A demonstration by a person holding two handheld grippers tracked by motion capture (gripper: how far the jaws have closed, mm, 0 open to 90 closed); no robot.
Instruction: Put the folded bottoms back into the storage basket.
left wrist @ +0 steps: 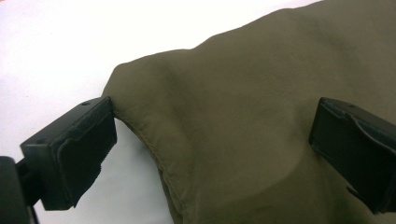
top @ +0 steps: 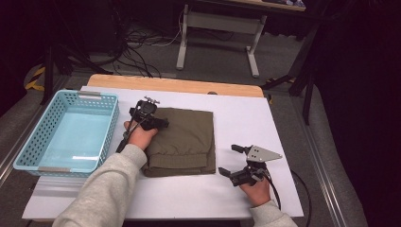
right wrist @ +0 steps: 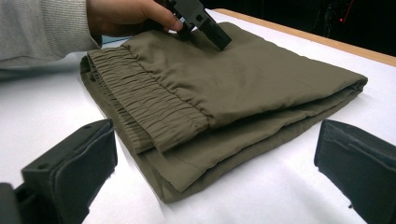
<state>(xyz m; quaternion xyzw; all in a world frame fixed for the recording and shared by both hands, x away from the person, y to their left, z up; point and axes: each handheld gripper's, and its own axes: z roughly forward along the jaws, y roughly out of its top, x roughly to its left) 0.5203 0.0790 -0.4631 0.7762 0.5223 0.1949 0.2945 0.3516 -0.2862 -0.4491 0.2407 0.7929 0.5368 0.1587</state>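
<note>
A folded olive-green garment [top: 182, 141] with an elastic waistband lies in the middle of the white table cover. My left gripper [top: 153, 116] rests at its far left corner. In the left gripper view that gripper [left wrist: 212, 126] is open, with the garment's hemmed corner [left wrist: 261, 93] lying between the jaws. My right gripper [top: 228, 160] stands open on the cover, just right of the garment's near right corner and apart from it. The right gripper view has its jaws wide [right wrist: 217, 140] facing the waistband end of the garment [right wrist: 243, 79], with the left gripper [right wrist: 201, 23] and hand beyond.
A light blue plastic basket [top: 66, 132] sits empty at the table's left edge, beside my left forearm. The white cover [top: 246, 118] stretches bare to the right and front of the garment. Beyond the wooden far edge [top: 175, 84] are floor cables and a desk frame [top: 217, 33].
</note>
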